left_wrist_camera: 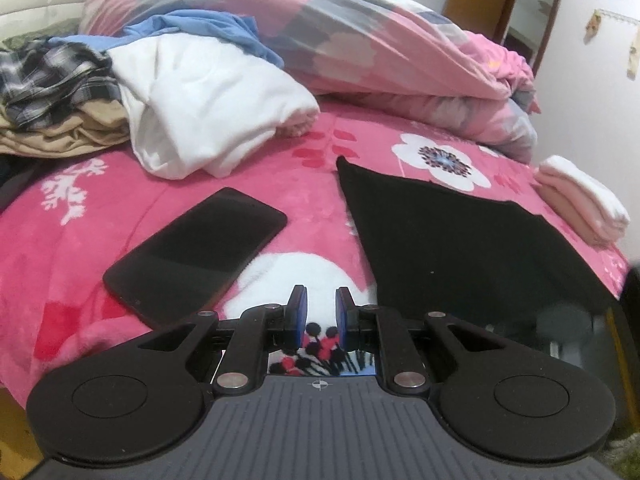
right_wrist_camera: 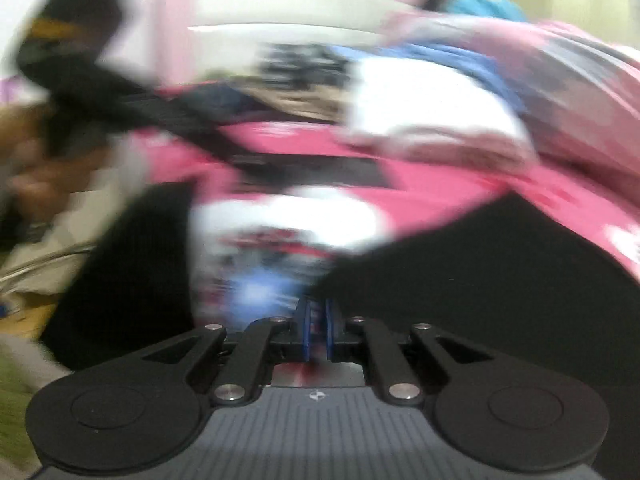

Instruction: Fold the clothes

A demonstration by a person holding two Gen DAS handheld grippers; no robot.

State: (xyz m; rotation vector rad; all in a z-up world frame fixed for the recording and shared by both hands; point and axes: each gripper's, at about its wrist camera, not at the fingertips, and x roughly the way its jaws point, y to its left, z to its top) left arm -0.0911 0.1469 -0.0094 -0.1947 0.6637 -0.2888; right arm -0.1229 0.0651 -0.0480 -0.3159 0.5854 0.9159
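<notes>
Leftmost, plaid and tan clothes pile (left_wrist_camera: 56,92) sat on pink bedspread (left_wrist_camera: 100,216), then white garment (left_wrist_camera: 208,108), phone (left_wrist_camera: 196,252). Left gripper (left_wrist_camera: 320,304) hovered, jaws slightly apart, empty. Black cloth (left_wrist_camera: 460,248) lay flat, right of it. Right gripper (right_wrist_camera: 317,320) nearly pressed together, nothing visibly pinched; view blurred.

the bed cover (left_wrist_camera: 160,208) is fluffy pink fleece cloth, and the black garment (left_wrist_camera: 460,248) on it looks like smooth, matt fabric. the phone (left_wrist_camera: 196,252) has a glossy glass face. the left gripper (left_wrist_camera: 320,312) is matt black plastic with shiny metal pivots and blue pads on its fingers (left_wrist_camera: 300,312).
</notes>
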